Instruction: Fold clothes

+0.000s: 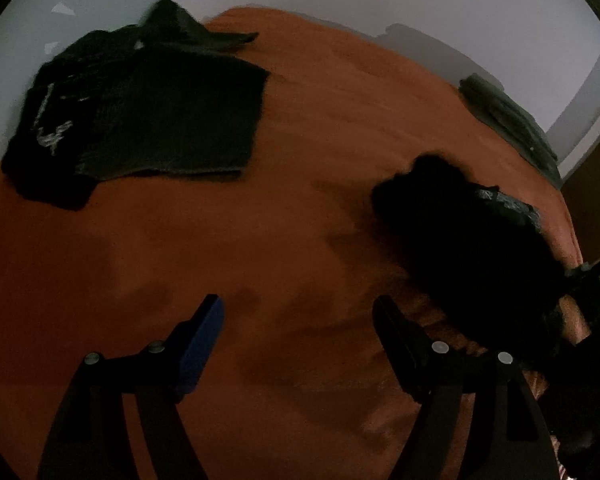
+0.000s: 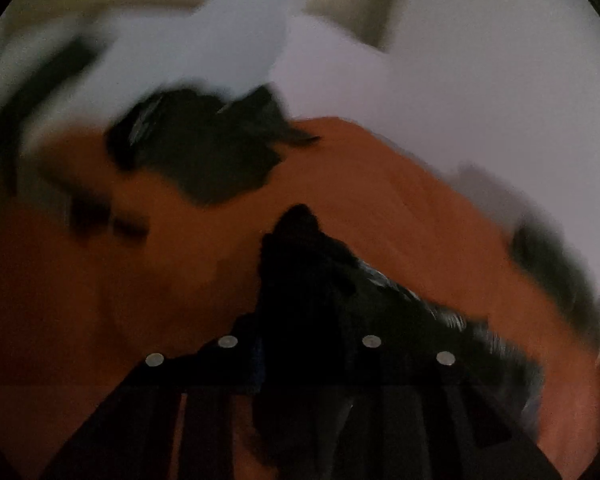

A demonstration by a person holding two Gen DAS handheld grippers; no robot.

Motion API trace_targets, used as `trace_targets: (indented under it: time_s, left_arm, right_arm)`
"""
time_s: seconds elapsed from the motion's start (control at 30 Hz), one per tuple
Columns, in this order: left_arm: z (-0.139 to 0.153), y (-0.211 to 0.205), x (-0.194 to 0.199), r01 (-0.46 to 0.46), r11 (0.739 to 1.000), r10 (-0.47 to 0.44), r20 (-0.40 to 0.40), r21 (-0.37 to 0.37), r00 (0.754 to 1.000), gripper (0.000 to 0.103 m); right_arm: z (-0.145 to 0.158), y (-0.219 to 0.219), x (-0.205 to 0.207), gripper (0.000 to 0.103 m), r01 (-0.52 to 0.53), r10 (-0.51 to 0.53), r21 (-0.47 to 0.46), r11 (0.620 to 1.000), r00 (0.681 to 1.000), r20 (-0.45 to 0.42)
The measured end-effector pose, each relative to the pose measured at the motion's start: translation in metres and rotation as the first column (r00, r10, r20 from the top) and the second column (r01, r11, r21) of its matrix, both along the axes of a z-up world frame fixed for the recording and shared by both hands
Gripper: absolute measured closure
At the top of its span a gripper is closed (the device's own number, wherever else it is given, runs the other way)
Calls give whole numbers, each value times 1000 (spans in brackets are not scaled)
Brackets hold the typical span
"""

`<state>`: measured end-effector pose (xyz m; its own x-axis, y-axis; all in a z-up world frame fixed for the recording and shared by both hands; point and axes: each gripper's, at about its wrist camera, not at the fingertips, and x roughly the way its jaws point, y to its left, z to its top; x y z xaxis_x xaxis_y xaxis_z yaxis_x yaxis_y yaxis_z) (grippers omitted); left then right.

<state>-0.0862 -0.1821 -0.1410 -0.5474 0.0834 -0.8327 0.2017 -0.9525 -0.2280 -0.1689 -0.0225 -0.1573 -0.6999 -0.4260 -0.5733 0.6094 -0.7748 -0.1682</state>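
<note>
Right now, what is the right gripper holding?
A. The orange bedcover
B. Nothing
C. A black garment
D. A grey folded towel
C: in the right wrist view the right gripper has its jaws closed on a black garment, which bunches up between them above the bedcover.

L claw open over orange bedspread; folded dark clothes far left, black garment right.

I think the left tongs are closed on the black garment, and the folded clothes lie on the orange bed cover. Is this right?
Not quite. The left tongs are open and empty over the orange bed cover, as the left wrist view shows; the folded clothes do lie on the cover.
</note>
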Motion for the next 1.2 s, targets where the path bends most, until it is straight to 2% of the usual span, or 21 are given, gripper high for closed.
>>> trace_targets:
  time_s: [0.07,0.17,0.23,0.33,0.47,0.5,0.6,0.7,0.77,0.83,0.93,1.03,1.1,1.2]
  left_arm:
    - [-1,12,-12,26,1000,-26,-8,14,1000,25]
    - [1,46,-35,111,994,-110,-34,23,993,25]
    - [3,68,-47,168,986,-167,-49,16,985,25]
    - [4,103,-62,256,966,-257,-69,-13,964,25]
    - [1,141,-75,343,939,-344,-76,-35,936,25]
    - [0,147,-78,359,933,-360,-75,-32,930,25]
    - [-3,162,-83,392,919,-394,-68,-30,917,25]
    - [-4,169,-86,407,913,-408,-63,-32,911,25]
    - [-3,163,-89,407,913,-408,-60,-30,911,25]
    - [0,162,-85,404,914,-405,-57,-35,912,25]
    - [1,161,-82,393,919,-395,-50,-42,917,25]
    - [0,156,-81,374,926,-376,-48,-43,925,25]
    - [-2,151,-81,363,931,-364,-43,-30,931,25]
    - [-3,150,-85,354,935,-354,-34,-4,935,25]
  right_arm:
    - [18,42,-23,80,81,-68,-137,987,993,96]
    - [32,114,-55,81,246,-188,-270,931,957,222]
    - [35,147,-57,81,309,-255,-263,914,942,219]
    - [31,206,-62,81,425,-363,-277,862,898,249]
    - [9,292,-64,81,603,-457,-360,712,787,414]
    - [0,311,-64,81,635,-472,-360,683,761,445]
    - [-25,344,-63,81,679,-460,-377,630,718,522]
    - [-39,357,-64,81,682,-439,-380,625,710,551]
    - [-37,359,-61,81,674,-430,-386,630,717,549]
    - [-27,358,-57,83,657,-425,-388,646,732,532]
    - [4,357,-54,83,589,-401,-460,664,800,446]
    - [9,367,-47,83,584,-410,-474,659,807,425]
    - [-24,378,-52,83,632,-424,-393,668,757,497]
    - [-80,395,-64,82,701,-389,-318,639,651,652]
